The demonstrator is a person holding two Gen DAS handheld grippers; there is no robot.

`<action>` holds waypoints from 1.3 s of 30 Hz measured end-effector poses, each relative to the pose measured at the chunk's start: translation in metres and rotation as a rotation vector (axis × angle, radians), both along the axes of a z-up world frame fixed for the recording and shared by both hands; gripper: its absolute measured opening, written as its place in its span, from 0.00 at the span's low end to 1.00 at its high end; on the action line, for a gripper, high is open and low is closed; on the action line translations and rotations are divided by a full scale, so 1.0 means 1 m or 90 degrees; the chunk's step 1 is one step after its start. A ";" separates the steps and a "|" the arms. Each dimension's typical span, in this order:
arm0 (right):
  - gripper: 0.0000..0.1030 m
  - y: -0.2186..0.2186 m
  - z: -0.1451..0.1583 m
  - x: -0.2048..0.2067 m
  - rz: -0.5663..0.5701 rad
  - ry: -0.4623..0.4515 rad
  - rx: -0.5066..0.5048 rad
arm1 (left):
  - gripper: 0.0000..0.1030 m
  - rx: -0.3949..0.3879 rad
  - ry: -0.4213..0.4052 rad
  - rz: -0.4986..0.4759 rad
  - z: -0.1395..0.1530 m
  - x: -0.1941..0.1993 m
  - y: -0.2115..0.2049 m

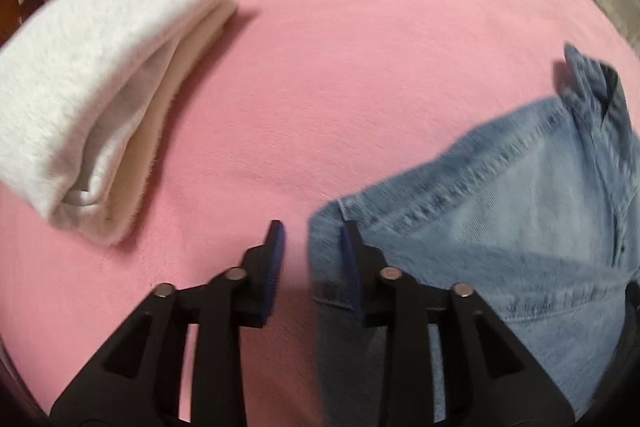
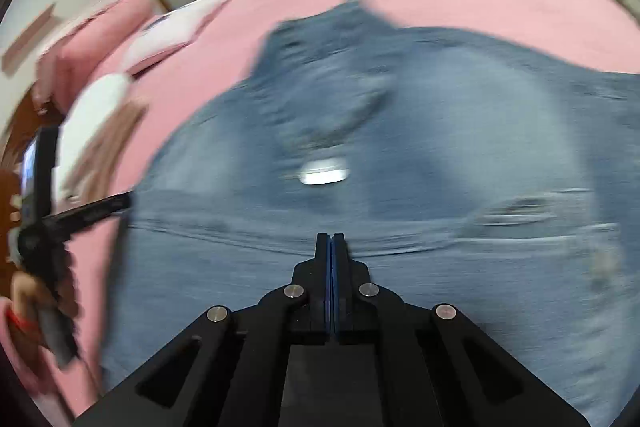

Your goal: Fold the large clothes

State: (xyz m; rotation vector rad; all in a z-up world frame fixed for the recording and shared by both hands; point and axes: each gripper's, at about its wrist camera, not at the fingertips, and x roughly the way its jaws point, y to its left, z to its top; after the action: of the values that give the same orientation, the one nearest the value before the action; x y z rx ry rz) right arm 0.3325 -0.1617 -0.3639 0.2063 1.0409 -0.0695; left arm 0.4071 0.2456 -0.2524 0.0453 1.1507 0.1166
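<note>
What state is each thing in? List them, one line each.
Denim garment: lying on the bed, not folded up, collar raised at the far end.
White garment: folded, lying apart from the denim.
Pink bed cover: spread flat under both.
Left gripper: open, at the denim's edge, nothing pressed between its pads.
Right gripper: shut, over the denim; any cloth between the pads cannot be made out.

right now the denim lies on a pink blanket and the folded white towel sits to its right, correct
Not quite: the folded white towel sits to the left of the denim, as the left wrist view shows. The denim does lie on the pink blanket.
</note>
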 end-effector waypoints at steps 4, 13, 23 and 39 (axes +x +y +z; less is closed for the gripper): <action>0.00 -0.050 -0.005 -0.019 -0.079 0.003 -0.010 | 0.36 -0.018 0.012 0.005 -0.005 0.004 0.013; 0.00 -0.071 -0.008 -0.023 -0.204 0.012 0.045 | 0.17 -0.010 -0.021 0.014 -0.014 0.019 -0.020; 0.00 -0.021 0.034 -0.068 -0.160 -0.005 0.181 | 0.14 -0.099 -0.029 -0.016 0.042 -0.091 -0.040; 0.00 -0.021 0.010 -0.094 -0.145 0.056 0.167 | 0.14 -0.012 0.073 -0.139 0.012 -0.179 -0.060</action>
State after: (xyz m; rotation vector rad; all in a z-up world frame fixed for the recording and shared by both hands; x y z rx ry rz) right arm 0.2382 -0.1822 -0.3536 0.5649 1.1095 -0.1491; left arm 0.2282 0.1859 -0.2405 0.1617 1.2529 -0.0923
